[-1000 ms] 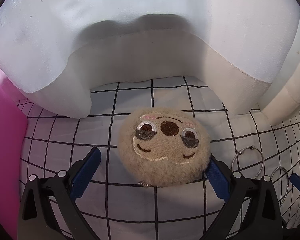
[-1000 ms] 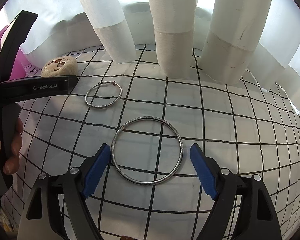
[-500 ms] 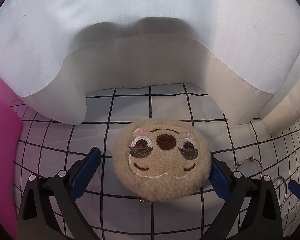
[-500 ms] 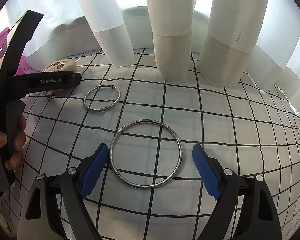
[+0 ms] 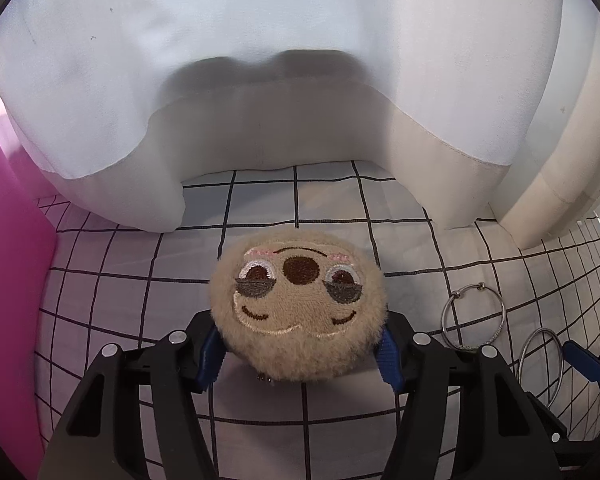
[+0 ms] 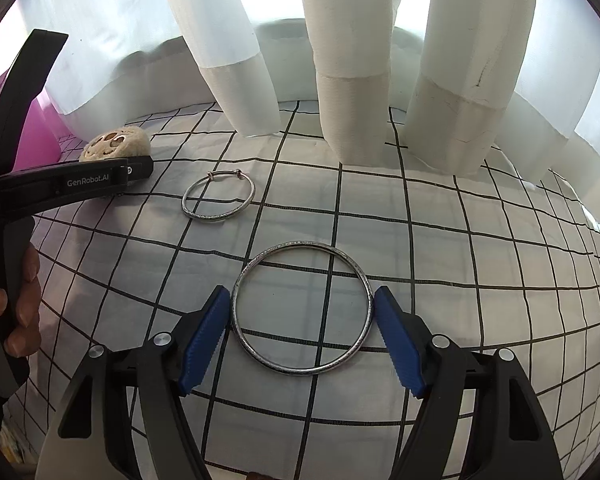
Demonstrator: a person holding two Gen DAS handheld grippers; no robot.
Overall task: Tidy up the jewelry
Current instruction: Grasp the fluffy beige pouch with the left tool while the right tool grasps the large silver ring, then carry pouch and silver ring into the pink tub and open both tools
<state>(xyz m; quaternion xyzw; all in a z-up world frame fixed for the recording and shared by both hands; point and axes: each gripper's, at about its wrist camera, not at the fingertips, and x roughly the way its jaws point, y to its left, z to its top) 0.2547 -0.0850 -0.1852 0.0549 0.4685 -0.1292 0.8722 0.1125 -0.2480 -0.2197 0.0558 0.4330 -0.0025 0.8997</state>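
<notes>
On the grid cloth, left to right:
Pink panel (image 5: pixel 8 280): stands at the far left edge, walling off that side.
Left claw (image 5: pixel 300 354): its jaws have just been closing and now press both sides of the plush sloth charm (image 5: pixel 298 306), blue pads sunk into the fur; a small metal bit of the charm peeps out beneath it.
Plush position: face up, centred between the left claw's fingers, in front of the white curtain (image 5: pixel 260 80) hem.
Small bangle (image 6: pixel 219 201): lies flat between the two claws, just beside the plush and apart from both.
Large bangle (image 6: pixel 303 308): flat on the cloth (image 6: pixel 460 260), lying squarely between the right claw's pads.
Right claw (image 6: pixel 302 338): jaws have just been closing around the large bangle; the left pad is at the rim, the right pad shows a thin gap, so nothing is gripped yet.
Hand (image 6: pixel 16 316): seen in the right wrist view, wrapped on the left claw's handle.
Back edge: curtain folds touch the cloth along the far side.
Open room: bare cloth spreads to the right of the large bangle.
</notes>
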